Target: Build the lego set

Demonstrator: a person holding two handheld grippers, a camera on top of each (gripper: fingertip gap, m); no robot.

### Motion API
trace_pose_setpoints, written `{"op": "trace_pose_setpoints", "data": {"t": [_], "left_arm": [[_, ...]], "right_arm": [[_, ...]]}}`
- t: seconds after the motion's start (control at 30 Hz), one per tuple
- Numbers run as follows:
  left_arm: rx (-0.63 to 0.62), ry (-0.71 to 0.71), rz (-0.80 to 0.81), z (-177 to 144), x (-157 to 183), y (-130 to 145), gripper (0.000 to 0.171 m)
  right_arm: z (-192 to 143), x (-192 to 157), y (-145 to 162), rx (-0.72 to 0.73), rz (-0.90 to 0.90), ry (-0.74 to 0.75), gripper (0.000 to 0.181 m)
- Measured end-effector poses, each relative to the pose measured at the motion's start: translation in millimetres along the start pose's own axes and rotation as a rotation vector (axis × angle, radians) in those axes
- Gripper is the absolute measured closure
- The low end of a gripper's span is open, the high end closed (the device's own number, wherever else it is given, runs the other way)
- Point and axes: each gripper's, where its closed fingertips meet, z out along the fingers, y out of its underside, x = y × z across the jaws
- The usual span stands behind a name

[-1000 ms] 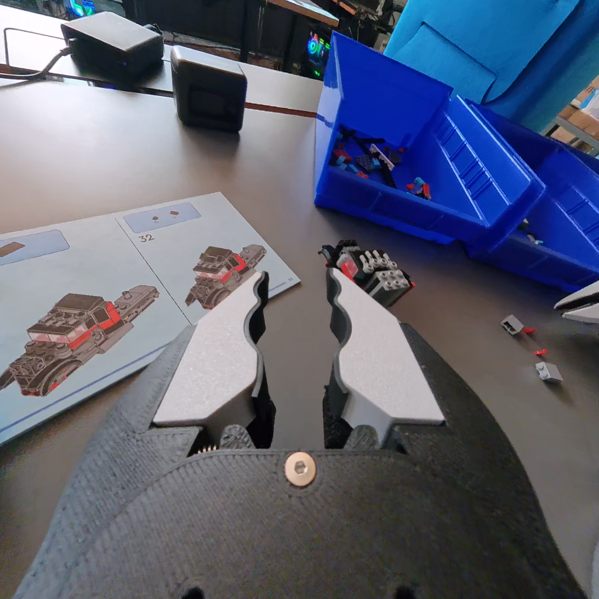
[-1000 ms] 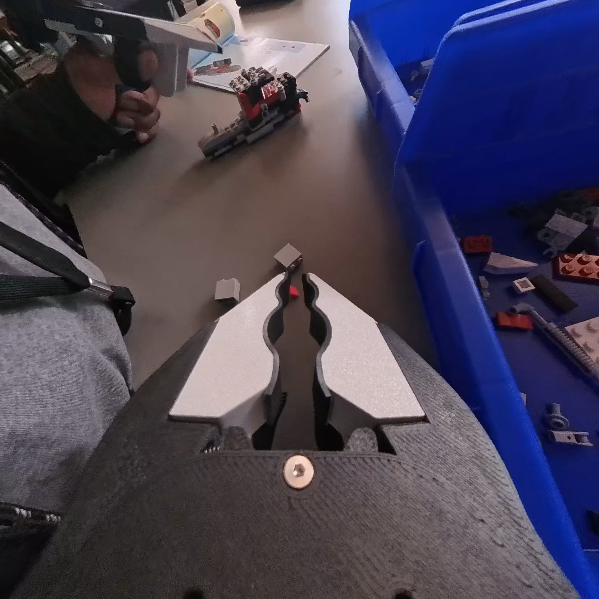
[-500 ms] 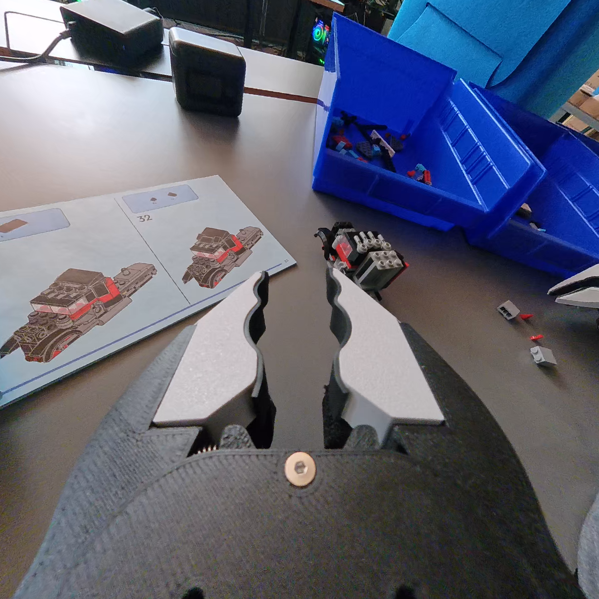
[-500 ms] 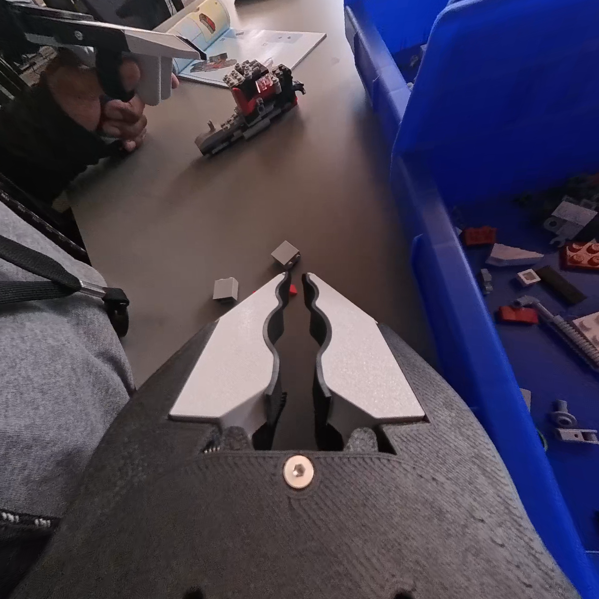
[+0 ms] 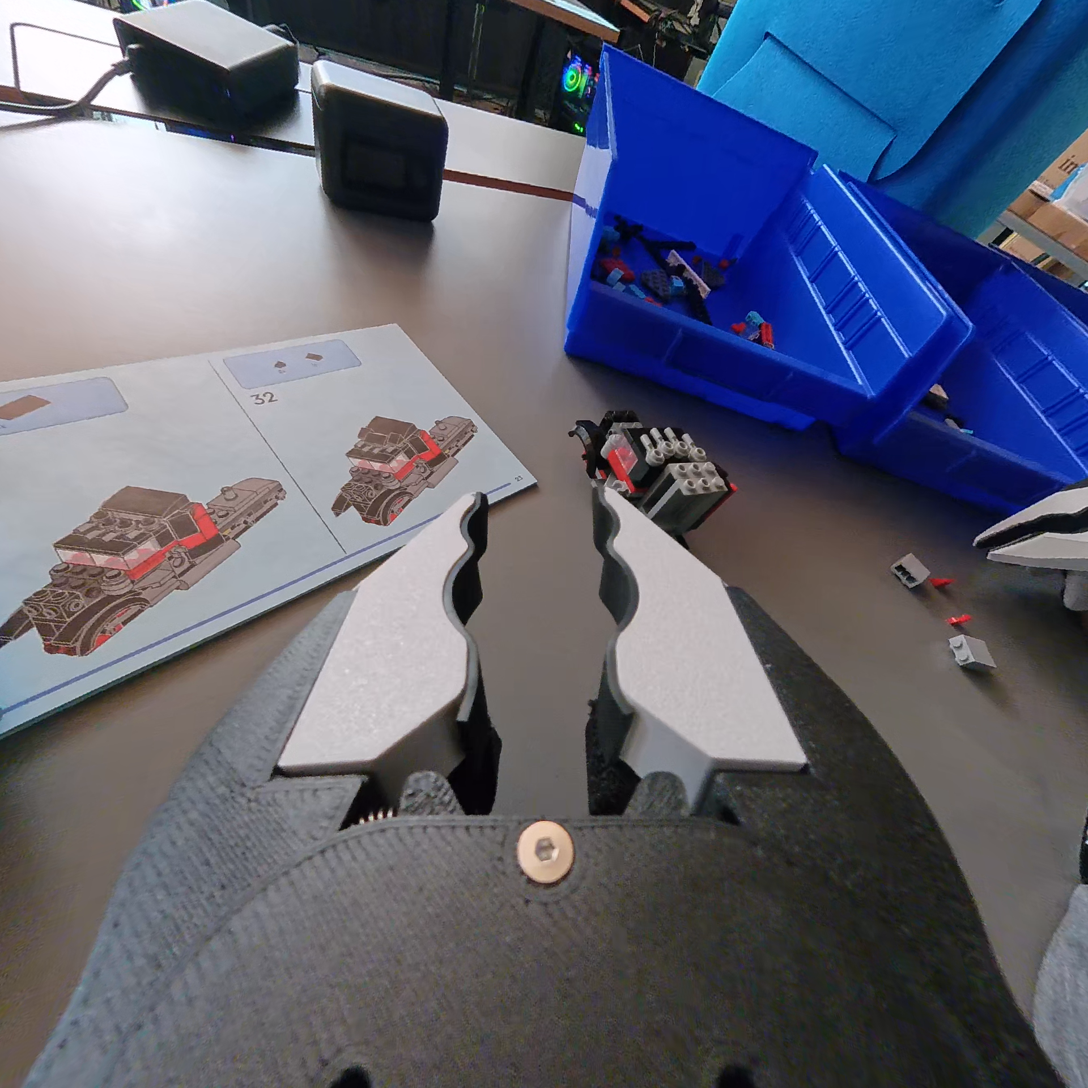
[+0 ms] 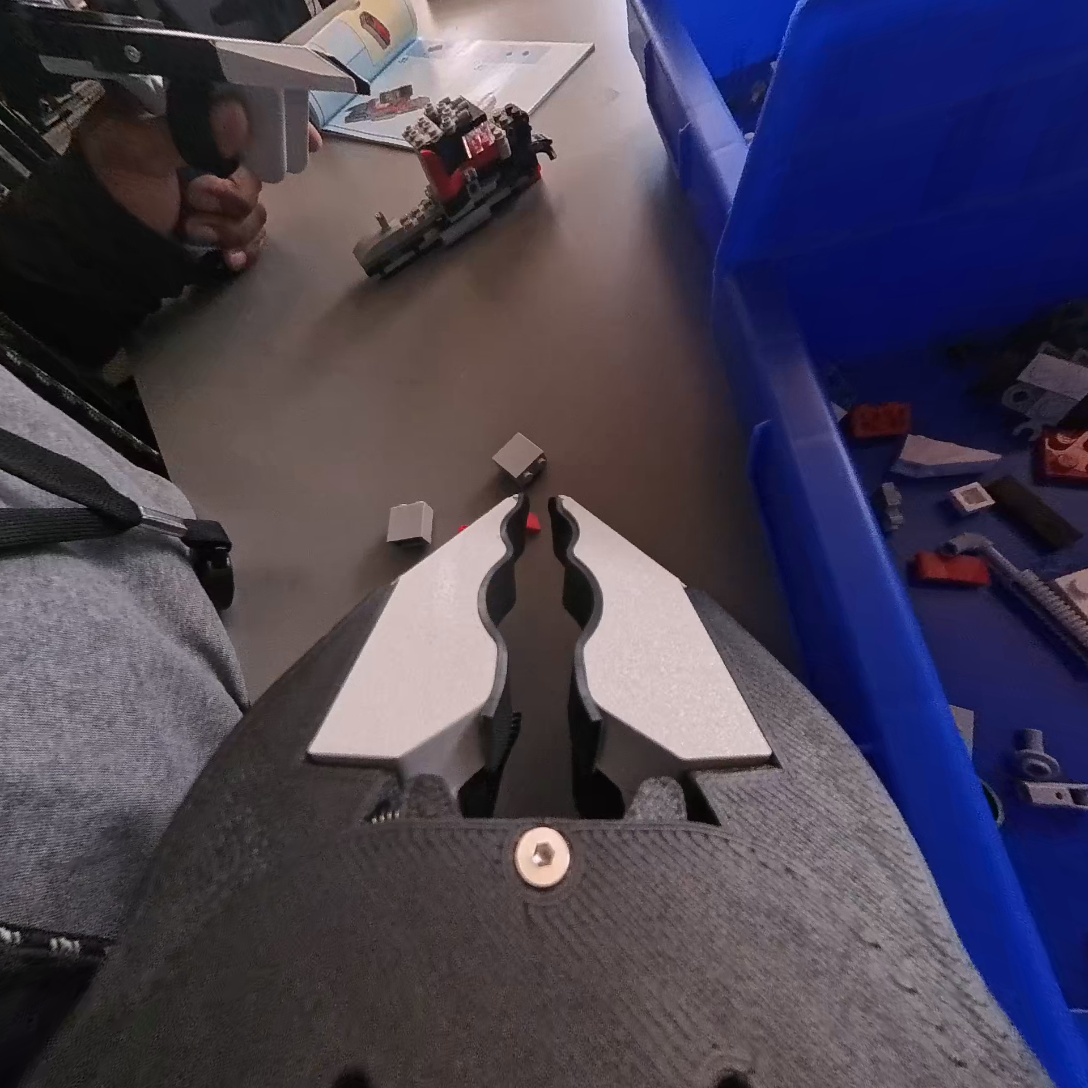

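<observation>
My left gripper [image 5: 538,512] gapes wide and empty just short of the model [image 5: 653,471], my right gripper [image 6: 536,506] stands narrowly parted over a red piece [image 6: 533,522], and beyond, both bins [image 5: 883,329] hold loose bricks [image 5: 665,282].

Matt dark table [image 5: 176,247]; glossy blue plastic bins [image 5: 824,329]; paper instruction booklet [image 5: 176,471]; rough black printed gripper body [image 5: 530,942] with smooth grey fingers [image 5: 400,636].

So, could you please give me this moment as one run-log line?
left gripper: open, empty, near lego model | right gripper: open, empty, tips at small red piece | two grey bricks loose on table
</observation>
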Motion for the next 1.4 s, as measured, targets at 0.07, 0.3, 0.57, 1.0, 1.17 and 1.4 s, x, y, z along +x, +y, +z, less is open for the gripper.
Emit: {"op": "trace_pose_setpoints", "data": {"t": [0.07,0.3,0.57,1.0,1.17,1.4], "left_arm": [[0.001,0.001,0.0,-0.2,0.2,-0.2,0.135],[0.022,0.014,-0.007,-2.3,1.1,-2.7,0.135],[0.091,0.068,-0.054,-10.6,2.1,-11.2,0.135],[0.13,0.142,-0.122,-16.0,2.3,-16.2,0.135],[0.132,0.144,-0.124,-16.3,2.3,-16.4,0.135],[0.111,0.116,-0.112,-13.3,0.6,-13.6,0.135]], "right_arm": [[-0.1,0.2,0.0,0.0,0.003,-0.001,0.173],[0.2,2.3,0.9,-0.006,0.022,0.001,0.173],[7.3,4.6,9.4,-0.081,-0.008,0.046,0.171],[13.0,14.0,15.7,-0.143,-0.028,0.146,0.168],[13.2,14.0,15.9,-0.145,-0.043,0.158,0.168],[9.1,12.2,9.3,-0.09,-0.029,0.129,0.168]]}}
